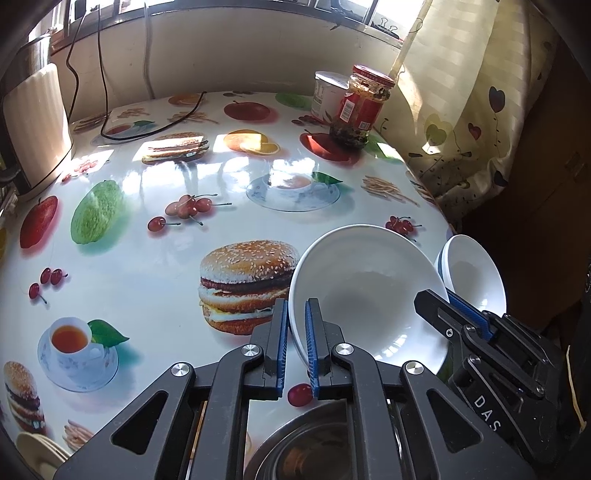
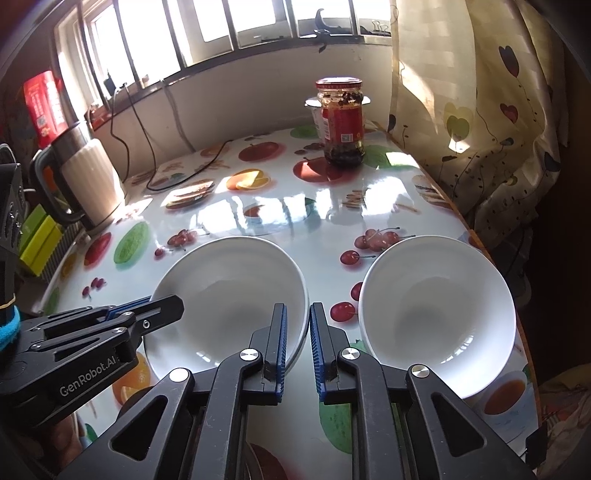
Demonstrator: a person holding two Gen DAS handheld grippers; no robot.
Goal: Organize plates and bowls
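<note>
Sunlit barred window, cream wall, patterned curtain, fruit-print table

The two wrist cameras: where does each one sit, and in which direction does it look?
Left wrist: on the left gripper, looking down over the table at the left rim of the nearer white bowl; the right gripper shows too.
Right wrist: on the right gripper, clamping that bowl's right rim; the left gripper shows.
Shared: both bowls, the jar, the kettle.

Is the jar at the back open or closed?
Closed. The jar stands upright with its red lid on top, seen in both views.
</note>
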